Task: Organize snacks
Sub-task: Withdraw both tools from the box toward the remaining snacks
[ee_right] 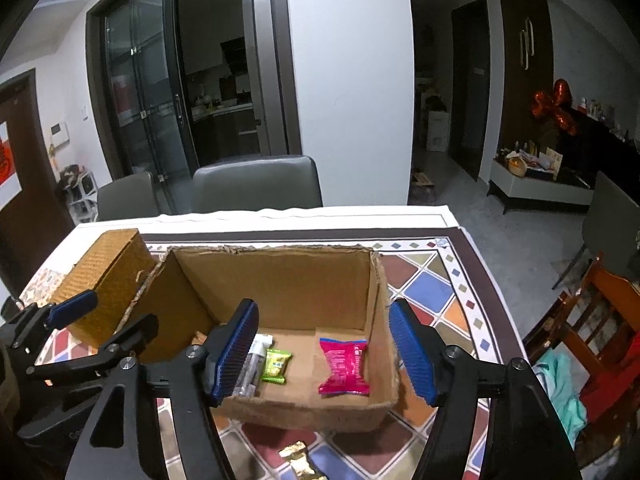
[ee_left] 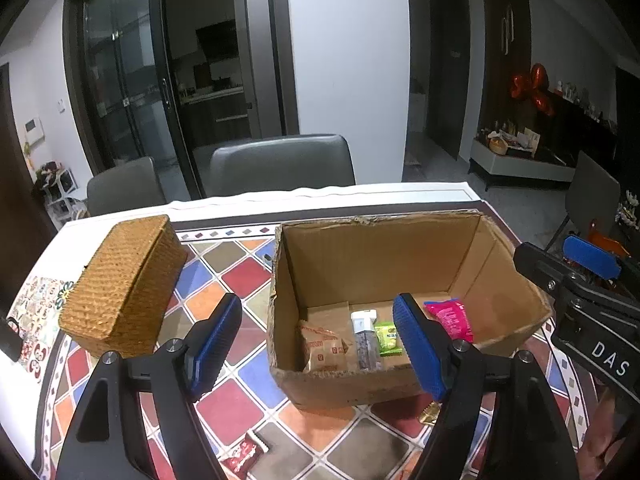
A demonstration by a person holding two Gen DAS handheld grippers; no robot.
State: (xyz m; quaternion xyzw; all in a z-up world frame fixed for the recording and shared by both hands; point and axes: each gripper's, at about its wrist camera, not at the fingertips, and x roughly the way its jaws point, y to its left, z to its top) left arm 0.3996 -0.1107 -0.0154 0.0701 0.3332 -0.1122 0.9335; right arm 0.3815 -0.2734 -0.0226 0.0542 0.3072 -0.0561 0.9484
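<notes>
The left tool [ee_left: 318, 346] is being held with its blue pads spread wide and nothing between them, just before the near wall of the cardboard box [ee_left: 400, 384], which is standing open on the tiled worktop [ee_left: 236, 280]. The right tool [ee_right: 324, 354] is likewise being held spread and empty, poised over the near edge of the same box, and it is also being seen at the right margin of the left wrist view.

Inside the box, four snacks are being kept on the floor: a tan packet [ee_left: 324, 350] at the left, a clear tube with a white cap [ee_left: 365, 338] beside it, a small green packet [ee_right: 276, 366] next, and a pink packet [ee_right: 344, 366] apart at the right. None of them is being touched by either tool.

A woven lidded basket [ee_left: 124, 284] is being left closed on the worktop to the left of the box. Outside the box, on the near part of the worktop, a red packet [ee_left: 244, 454] and a gold wrapper [ee_right: 298, 460] are lying.
</notes>
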